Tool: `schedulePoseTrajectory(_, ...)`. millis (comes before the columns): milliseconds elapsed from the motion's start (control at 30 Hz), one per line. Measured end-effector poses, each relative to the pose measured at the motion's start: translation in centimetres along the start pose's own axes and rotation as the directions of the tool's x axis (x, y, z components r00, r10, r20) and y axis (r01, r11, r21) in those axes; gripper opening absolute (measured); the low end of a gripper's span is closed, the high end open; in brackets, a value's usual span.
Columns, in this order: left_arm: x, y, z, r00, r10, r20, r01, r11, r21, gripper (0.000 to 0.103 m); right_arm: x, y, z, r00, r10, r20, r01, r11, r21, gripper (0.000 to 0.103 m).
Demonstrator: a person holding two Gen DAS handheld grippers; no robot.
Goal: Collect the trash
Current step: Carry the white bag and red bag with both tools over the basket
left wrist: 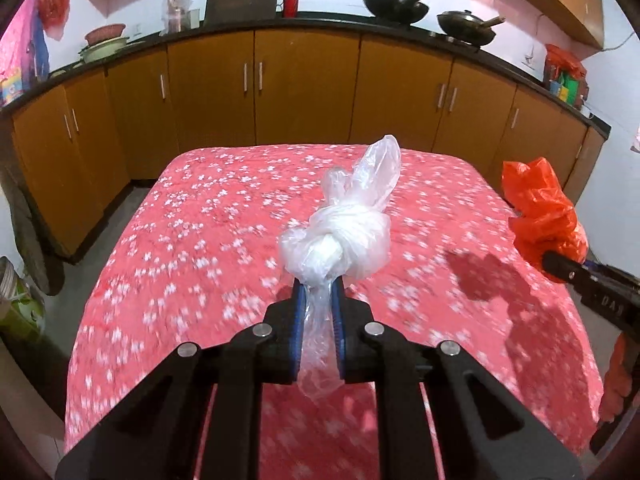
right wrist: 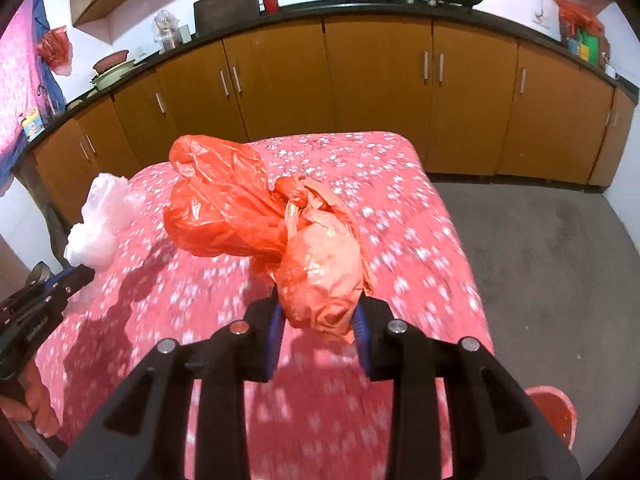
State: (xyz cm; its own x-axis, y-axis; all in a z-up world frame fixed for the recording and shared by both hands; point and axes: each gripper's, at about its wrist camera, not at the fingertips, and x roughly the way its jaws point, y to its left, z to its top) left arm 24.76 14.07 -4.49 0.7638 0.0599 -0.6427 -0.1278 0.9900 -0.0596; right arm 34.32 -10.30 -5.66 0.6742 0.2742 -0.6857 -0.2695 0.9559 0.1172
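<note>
Both sets of fingers clamp knotted bags, clear and red, contents hidden.

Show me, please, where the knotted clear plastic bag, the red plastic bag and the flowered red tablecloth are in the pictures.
knotted clear plastic bag [left wrist: 336, 246]: left wrist view, on its knot.
red plastic bag [right wrist: 232, 208]: right wrist view, on its crumpled upper part.
flowered red tablecloth [left wrist: 192, 240]: left wrist view, on a bare patch at left.

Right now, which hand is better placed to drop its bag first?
Probably the right: a red bin-like rim shows beside the right tongs holding the red bag. No bin shows by the left tongs.
</note>
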Motion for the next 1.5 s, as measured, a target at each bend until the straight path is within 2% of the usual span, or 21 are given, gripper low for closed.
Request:
schedulePoseTrajectory(300,-3.1,-3.7,-1.7,0.999,0.011,0.033,-0.011,1.0,-0.003,0.013,-5.6,-2.9,-4.5,0.999,-0.043,0.034,0.041,0.997,0.059,0.03)
schedulePoseTrajectory(567,-4.8,-8.1,-3.4,0.999,-0.029,0.041,0.026,0.998,0.057,0.013,-9.3,-5.8,-7.6,0.993,-0.097,0.06,0.091,0.991,0.094,0.03)
schedulePoseTrajectory(1033,-5.5,-15.0,-5.0,0.992,-0.125,0.019,0.121,0.982,0.146,0.013,-12.4,-12.0,-10.2,0.98,-0.182,0.081,0.162,0.965,0.207,0.03)
schedulePoseTrajectory(1500,-5.2,-20.9,-6.9,0.976,-0.214,-0.029,0.216,0.955,0.205,0.014,-14.4,-17.1,-12.7,0.957,-0.276,0.086,0.244,0.931,0.27,0.03)
